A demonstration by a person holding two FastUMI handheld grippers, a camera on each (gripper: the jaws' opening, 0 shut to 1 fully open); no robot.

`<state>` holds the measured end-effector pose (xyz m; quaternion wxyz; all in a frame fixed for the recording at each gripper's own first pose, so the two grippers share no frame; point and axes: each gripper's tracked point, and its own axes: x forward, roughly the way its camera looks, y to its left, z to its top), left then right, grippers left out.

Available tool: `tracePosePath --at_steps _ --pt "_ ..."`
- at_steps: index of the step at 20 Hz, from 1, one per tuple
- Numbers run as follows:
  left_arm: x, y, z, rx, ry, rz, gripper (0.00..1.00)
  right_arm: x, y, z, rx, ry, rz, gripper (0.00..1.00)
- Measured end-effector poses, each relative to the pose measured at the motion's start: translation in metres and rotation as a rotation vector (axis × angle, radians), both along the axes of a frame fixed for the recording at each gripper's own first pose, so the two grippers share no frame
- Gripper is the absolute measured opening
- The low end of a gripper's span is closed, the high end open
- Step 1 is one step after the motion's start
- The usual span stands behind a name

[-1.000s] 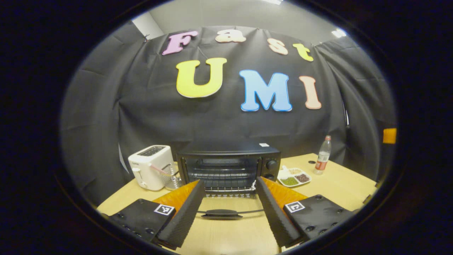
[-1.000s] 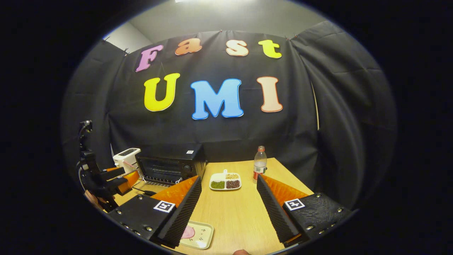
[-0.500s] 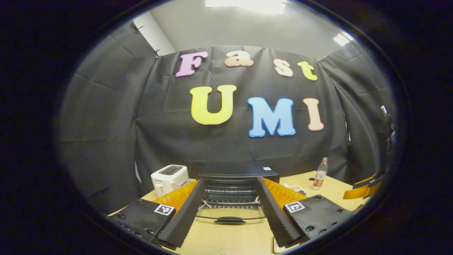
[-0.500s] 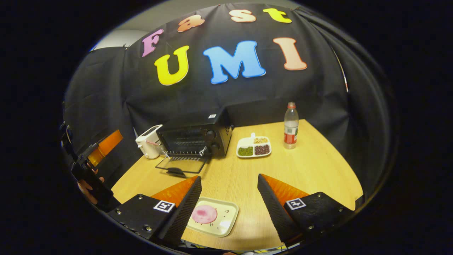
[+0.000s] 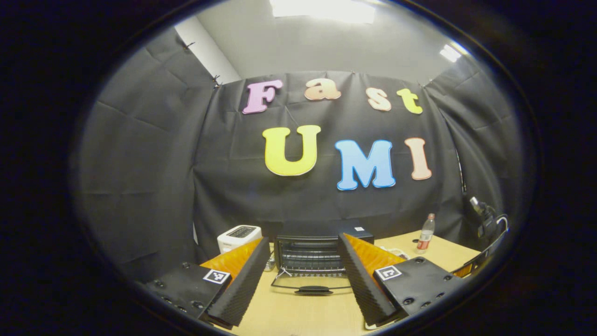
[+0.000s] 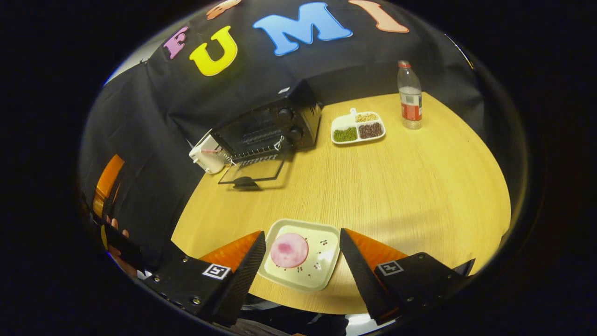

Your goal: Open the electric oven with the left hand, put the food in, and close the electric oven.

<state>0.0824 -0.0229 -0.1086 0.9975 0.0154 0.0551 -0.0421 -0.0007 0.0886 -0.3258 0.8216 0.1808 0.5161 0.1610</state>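
Reaching for the food, door already down

The oven (image 6: pixel 273 128) stands open, its door (image 6: pixel 252 171) flat on the table (image 6: pixel 419 186). The right gripper (image 6: pixel 301 261) hovers wide open and empty over the tray (image 6: pixel 322 275) with the pink food (image 6: pixel 289 250) at the near edge. The left gripper (image 5: pixel 303 280), also spread and empty, faces the oven from well back. Loading and closing remain.

Toaster (image 6: pixel 205 158), bottle (image 6: pixel 410 96), divided dish (image 6: pixel 357 128)
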Motion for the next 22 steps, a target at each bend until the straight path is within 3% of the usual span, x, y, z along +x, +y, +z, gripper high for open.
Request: tracePosePath --at_steps 5,8,9,11,13,16,18,20,22 --pt "-0.011 0.009 0.000 0.019 -0.008 0.020 1.00 -0.016 0.002 -0.041 0.000 0.165 0.055 0.98" --pt "-0.013 0.013 -0.002 0.011 -0.001 0.027 1.00 -0.025 0.001 -0.061 0.011 0.257 0.032 0.98" --pt "-0.013 0.013 -0.006 0.004 0.005 0.029 1.00 -0.027 0.001 -0.067 0.022 0.286 0.007 0.94" --pt "-0.011 0.013 -0.012 -0.008 0.019 0.031 1.00 -0.030 -0.003 -0.075 0.037 0.336 -0.031 0.77" --pt "-0.011 0.011 -0.015 -0.008 0.026 0.028 1.00 -0.030 -0.003 -0.077 0.057 0.366 -0.048 0.77" --pt "-0.011 0.009 -0.016 -0.002 0.024 0.020 1.00 -0.031 -0.001 -0.080 0.084 0.422 -0.038 0.68" --pt "-0.009 0.009 -0.016 -0.006 0.024 0.018 1.00 -0.034 -0.011 -0.098 0.000 0.435 -0.020 0.68" --pt "-0.009 0.012 -0.017 -0.011 0.026 0.025 1.00 -0.034 -0.012 -0.097 0.010 0.453 -0.018 0.11" --pt "-0.010 0.015 -0.018 -0.019 0.027 0.028 1.00 -0.035 -0.013 -0.096 0.027 0.472 -0.007 0.11"
